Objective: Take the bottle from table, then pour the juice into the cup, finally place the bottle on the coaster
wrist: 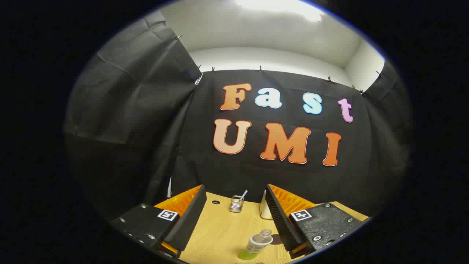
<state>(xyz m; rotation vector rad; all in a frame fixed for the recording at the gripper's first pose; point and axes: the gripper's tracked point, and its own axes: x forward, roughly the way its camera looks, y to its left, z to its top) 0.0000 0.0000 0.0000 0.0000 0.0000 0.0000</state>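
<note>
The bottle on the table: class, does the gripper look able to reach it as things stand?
Probably yes. The gripper is open, and the bottle stands uncapped between its fingers, nearer the right one, with bare table around it and nothing in the way.

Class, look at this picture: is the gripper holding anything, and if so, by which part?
Nothing is held. The gripper is open, and the bottle stands free on the table, low between its fingers.

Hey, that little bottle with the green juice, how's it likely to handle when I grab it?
The bottle looks like thin clear plastic, so it may flex if squeezed. It seems uncapped and partly full: probably light, but tilting could spill. It is small and narrow, so a nudge might tip it. The hand-held gripper is open above it.
</note>
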